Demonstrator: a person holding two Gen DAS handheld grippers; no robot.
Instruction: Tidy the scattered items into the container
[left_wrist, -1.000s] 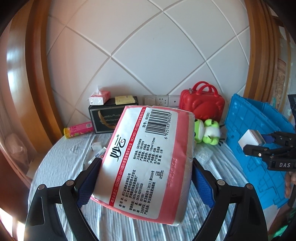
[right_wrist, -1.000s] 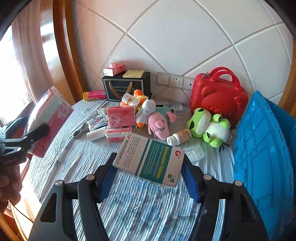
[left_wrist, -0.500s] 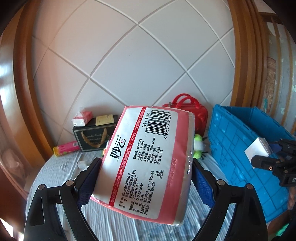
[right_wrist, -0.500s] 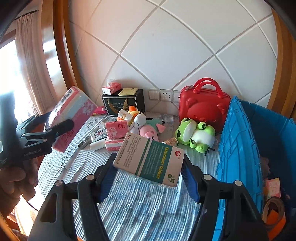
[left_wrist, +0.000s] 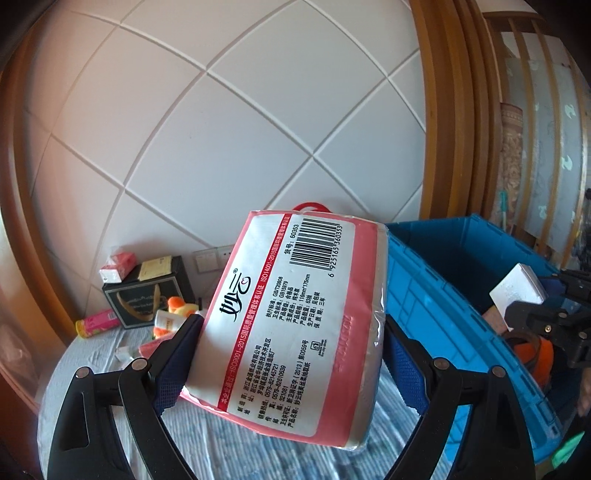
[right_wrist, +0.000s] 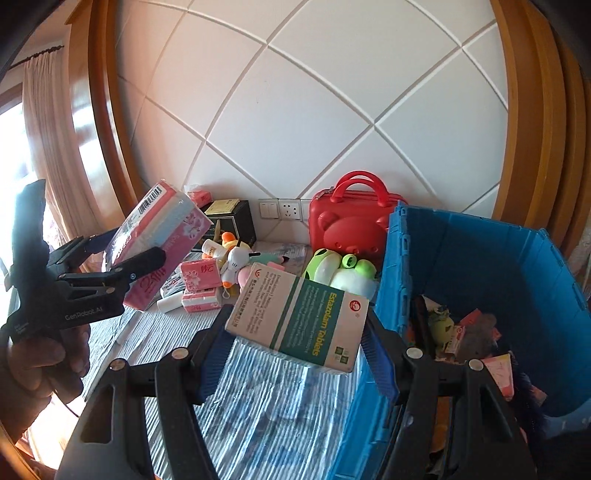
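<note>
The left gripper (left_wrist: 288, 354) clamped a pink tissue pack (left_wrist: 295, 325) between its 2 blue pads, with the blue crate (left_wrist: 443, 295) just to its right. The right gripper (right_wrist: 295, 354) pinched a tablet box (right_wrist: 299, 317) by its ends, the crate's near wall (right_wrist: 391, 288) directly right of it, and plush toys (right_wrist: 332, 266) lay beyond on the table.

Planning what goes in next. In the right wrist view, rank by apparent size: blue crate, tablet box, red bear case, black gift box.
1. blue crate
2. tablet box, though it is inflated by sitting right at the camera, clamped in the right gripper
3. red bear case
4. black gift box
</note>
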